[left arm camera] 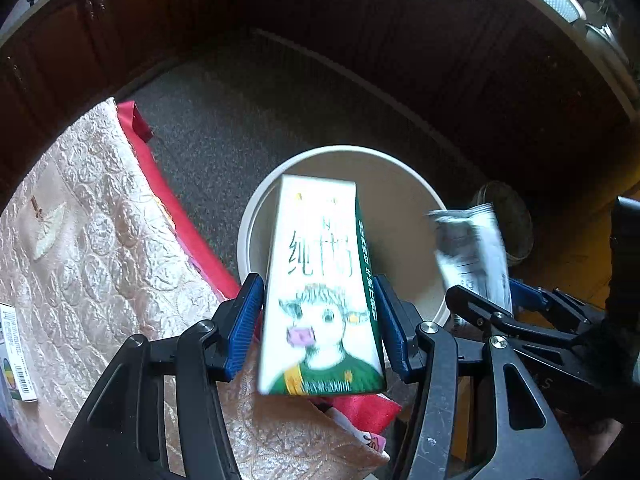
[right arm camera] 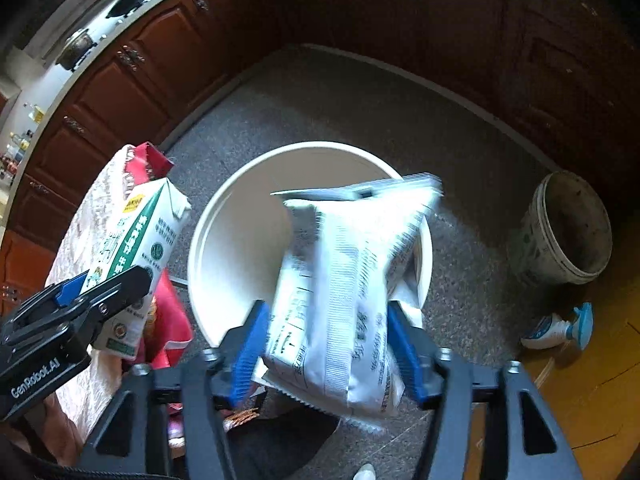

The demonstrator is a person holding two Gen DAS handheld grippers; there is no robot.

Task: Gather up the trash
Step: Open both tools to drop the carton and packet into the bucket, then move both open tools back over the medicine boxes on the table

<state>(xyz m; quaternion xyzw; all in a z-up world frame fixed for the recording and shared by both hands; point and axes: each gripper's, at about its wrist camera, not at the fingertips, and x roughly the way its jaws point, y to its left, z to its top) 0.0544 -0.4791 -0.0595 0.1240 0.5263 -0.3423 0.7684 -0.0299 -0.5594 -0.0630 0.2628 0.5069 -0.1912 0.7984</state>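
Observation:
My left gripper (left arm camera: 318, 322) is shut on a white and green milk carton (left arm camera: 320, 280) with a cartoon cow, held over the near rim of a white bucket (left arm camera: 404, 168) on the floor. My right gripper (right arm camera: 326, 356) is shut on a white snack bag (right arm camera: 348, 280) with grey print, held above the same bucket (right arm camera: 224, 216). In the right wrist view the carton (right arm camera: 136, 240) and left gripper (right arm camera: 92, 288) show at the left. In the left wrist view the bag (left arm camera: 472, 248) and right gripper (left arm camera: 492, 300) show at the right.
A table with a pale embossed cloth (left arm camera: 80, 240) over a red cloth (left arm camera: 168, 200) stands at the left, with a small box (left arm camera: 16, 352) on it. A dirty second bucket (right arm camera: 568, 228) and a spray bottle (right arm camera: 560, 328) sit on the floor at the right. Dark wood cabinets (right arm camera: 132, 88) line the back.

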